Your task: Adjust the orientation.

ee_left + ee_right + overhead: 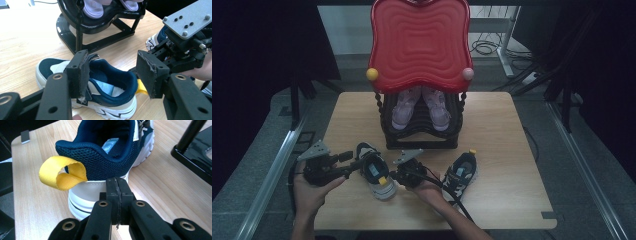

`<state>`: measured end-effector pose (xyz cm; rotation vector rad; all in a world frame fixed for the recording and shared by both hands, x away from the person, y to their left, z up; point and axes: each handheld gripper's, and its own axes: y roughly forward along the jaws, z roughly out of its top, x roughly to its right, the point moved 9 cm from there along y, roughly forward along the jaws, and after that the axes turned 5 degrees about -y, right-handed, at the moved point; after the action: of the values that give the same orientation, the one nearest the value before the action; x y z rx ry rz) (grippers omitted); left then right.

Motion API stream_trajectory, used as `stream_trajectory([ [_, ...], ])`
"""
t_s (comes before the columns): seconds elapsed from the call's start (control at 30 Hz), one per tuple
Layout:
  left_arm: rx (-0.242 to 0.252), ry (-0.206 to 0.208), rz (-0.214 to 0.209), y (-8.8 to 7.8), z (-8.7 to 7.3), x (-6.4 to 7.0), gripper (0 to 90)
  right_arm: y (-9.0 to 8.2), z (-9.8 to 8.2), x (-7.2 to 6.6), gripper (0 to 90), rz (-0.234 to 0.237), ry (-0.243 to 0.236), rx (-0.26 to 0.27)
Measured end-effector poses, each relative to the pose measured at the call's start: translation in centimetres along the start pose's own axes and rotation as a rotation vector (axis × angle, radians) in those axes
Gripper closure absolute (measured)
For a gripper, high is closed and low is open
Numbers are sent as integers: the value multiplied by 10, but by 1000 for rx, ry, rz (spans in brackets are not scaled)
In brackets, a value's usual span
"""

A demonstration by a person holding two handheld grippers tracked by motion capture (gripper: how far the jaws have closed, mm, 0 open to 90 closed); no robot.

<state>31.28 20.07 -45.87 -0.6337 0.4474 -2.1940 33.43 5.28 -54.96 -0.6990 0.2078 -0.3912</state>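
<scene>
shoe (100, 87) lies between my hands, heel to right | left gripper (112, 72) fingers open astride collar | right gripper (116, 192) fingers closed, empty, just behind heel

A lab or recording studio: black curtains (257, 60) hang around a lone wooden table (507, 150), metal rails (272, 170) flank it, and cables (484, 47) lie on the floor.

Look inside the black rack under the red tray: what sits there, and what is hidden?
A pair of pale pink shoes sits on the rack's shelf, toes toward the camera. The red tray on top covers their heels and anything farther back.
</scene>
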Motion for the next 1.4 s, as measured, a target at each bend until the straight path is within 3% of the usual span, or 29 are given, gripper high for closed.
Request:
stream_trajectory([
  [1.4,37,-18,22,-15,3,-11,440,35,24,-46,897,122,-43,16],
])
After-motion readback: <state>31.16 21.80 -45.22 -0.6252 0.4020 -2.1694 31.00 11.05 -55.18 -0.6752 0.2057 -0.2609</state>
